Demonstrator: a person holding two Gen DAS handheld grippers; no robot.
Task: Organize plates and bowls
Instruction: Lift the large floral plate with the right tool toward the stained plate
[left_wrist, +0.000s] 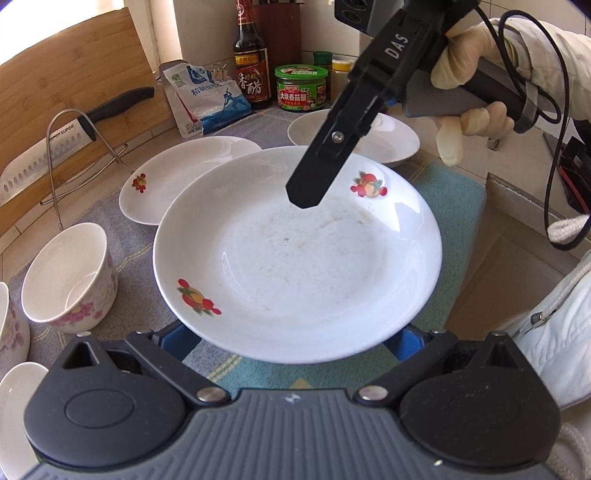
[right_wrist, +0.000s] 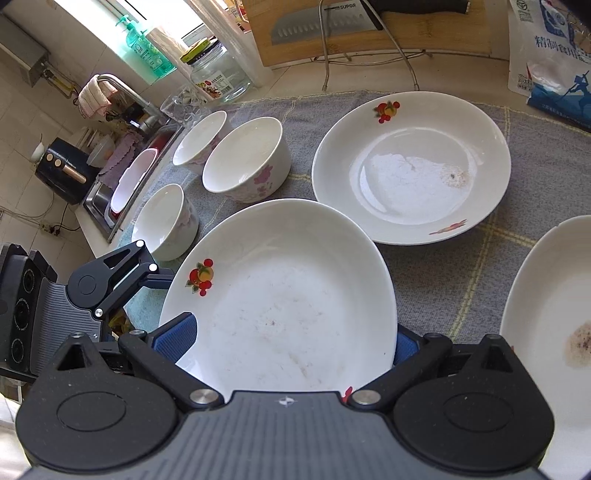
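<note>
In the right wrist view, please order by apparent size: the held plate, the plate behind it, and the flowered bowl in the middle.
1. held plate, though it is nearest the camera, so its lead is unsure
2. plate behind it, probably a similar size in truth
3. flowered bowl, clearly smallest

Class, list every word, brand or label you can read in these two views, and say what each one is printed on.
"DAS": right gripper
"SUPOR": knife blade
"香醋": dark bottle
"大块香菇酱": green-lidded jar
"精制食用": white bag, rest cut off
Glass jar label: too small to read
</note>
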